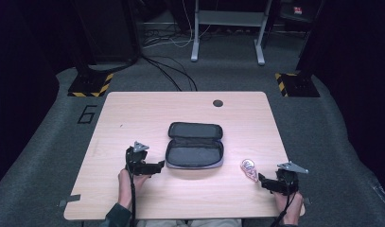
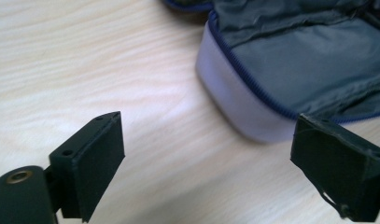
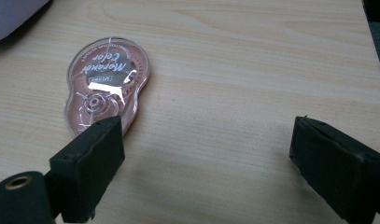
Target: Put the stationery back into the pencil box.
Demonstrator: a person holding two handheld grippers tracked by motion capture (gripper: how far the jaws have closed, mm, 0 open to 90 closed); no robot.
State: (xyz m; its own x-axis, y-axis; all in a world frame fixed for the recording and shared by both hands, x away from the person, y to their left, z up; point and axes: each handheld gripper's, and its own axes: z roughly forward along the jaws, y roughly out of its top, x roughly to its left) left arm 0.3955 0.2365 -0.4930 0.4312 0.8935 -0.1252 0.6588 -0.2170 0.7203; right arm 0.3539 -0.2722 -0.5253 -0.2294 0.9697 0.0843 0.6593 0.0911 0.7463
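- Two hand-held grippers sit at the near edge of the pale wooden tabletop (image 1: 133,113), with the open grey fabric pencil case with a blue zip (image 1: 195,145) between them
- Right hand-held gripper (image 1: 265,182) has its jaws spread wide with nothing between them; the small pink and clear plastic correction-tape dispenser (image 1: 249,167) lies flat just ahead of it and towards the case, close to the left-hand jaw's tip in the right gripper view (image 3: 106,88)
- Dispenser's long axis runs roughly along the line of that gripper's reach, tilted slightly, so I judge the jaws would need to shift sideways over it to straddle its narrow width
- Left hand-held gripper (image 1: 158,166) is also spread and empty, its jaws just beside the case's near-left corner (image 2: 253,107), not touching it
- Right hand is clearly the nearer one to the dispenser; the left is well apart from it, across the case
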